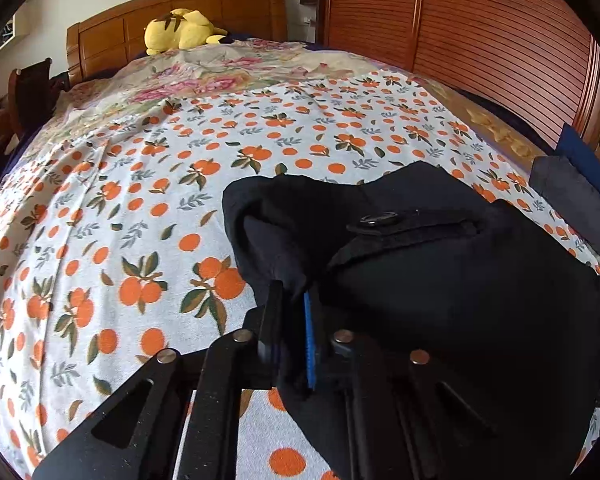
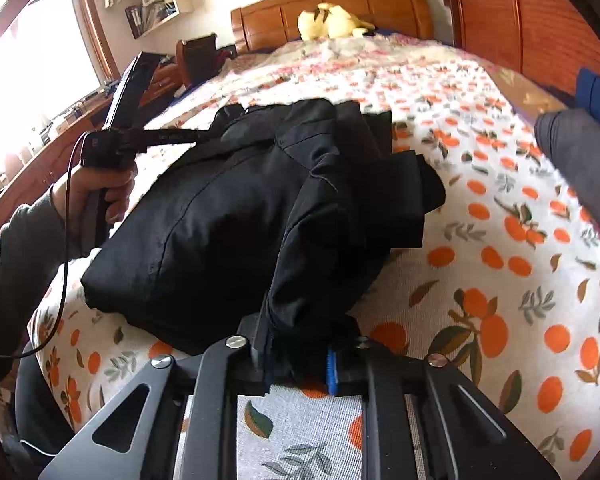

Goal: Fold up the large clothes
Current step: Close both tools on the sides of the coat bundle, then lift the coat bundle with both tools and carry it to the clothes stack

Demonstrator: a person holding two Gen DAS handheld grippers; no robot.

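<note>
Garment, black and bunched, lay on my near side of the orange-print bed. My left gripper was clamped on its left edge; my right gripper was pinched tight on a near fold. Yellow plush sat far off.

Left of and beyond the black garment the orange-print bedspread lies bare; right of it, folded dark clothes block passage.
</note>
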